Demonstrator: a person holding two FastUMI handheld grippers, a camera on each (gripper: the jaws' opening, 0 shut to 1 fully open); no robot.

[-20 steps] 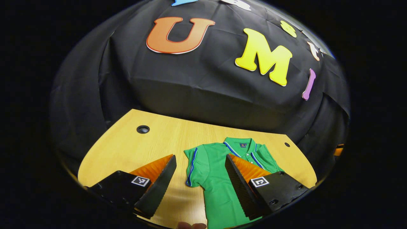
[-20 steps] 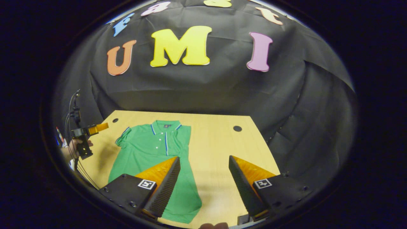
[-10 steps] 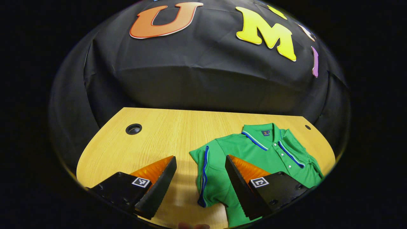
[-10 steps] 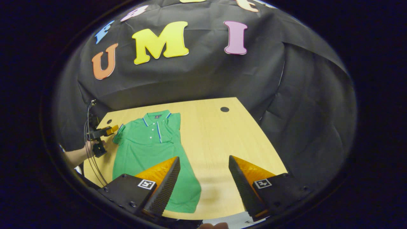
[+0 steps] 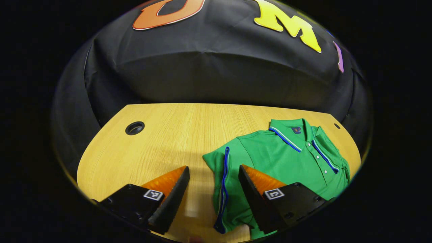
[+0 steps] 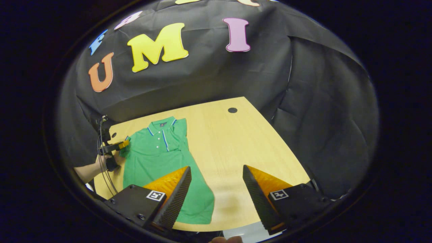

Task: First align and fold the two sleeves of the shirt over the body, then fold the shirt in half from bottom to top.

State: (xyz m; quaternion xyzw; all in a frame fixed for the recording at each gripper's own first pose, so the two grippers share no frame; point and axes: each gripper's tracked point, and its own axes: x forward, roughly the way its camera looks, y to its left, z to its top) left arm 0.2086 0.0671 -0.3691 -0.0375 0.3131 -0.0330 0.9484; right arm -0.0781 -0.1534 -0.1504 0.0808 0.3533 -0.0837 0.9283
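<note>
A green polo shirt point(image 5: 280, 152) with blue trim lies flat on the wooden table point(image 5: 168, 135), collar toward the wall. Its near short sleeve point(image 5: 222, 175) sticks out and lies between the open fingers of my left gripper point(image 5: 213, 168), low over the table. In the right gripper view, the shirt point(image 6: 155, 155) lies at the left, its other sleeve point(image 6: 179, 136) apparently folded onto the body. There the left gripper point(image 6: 116, 146), held by a hand point(image 6: 108, 161), is at the shirt's outstretched sleeve. My right gripper point(image 6: 217, 167) hangs open above the table's near edge, right of the hem, holding nothing.
The table has a large round cable hole point(image 5: 135, 128) at one back corner and a small hole point(image 5: 337, 126) beyond the collar. In the right gripper view, bare tabletop point(image 6: 236, 141) stretches right of the shirt to another hole point(image 6: 232, 110). Black cloth walls surround the table.
The left gripper has moved in toward the outstretched sleeve, which now lies between its fingers. The right gripper has drawn back from the shirt. Both stay open.
</note>
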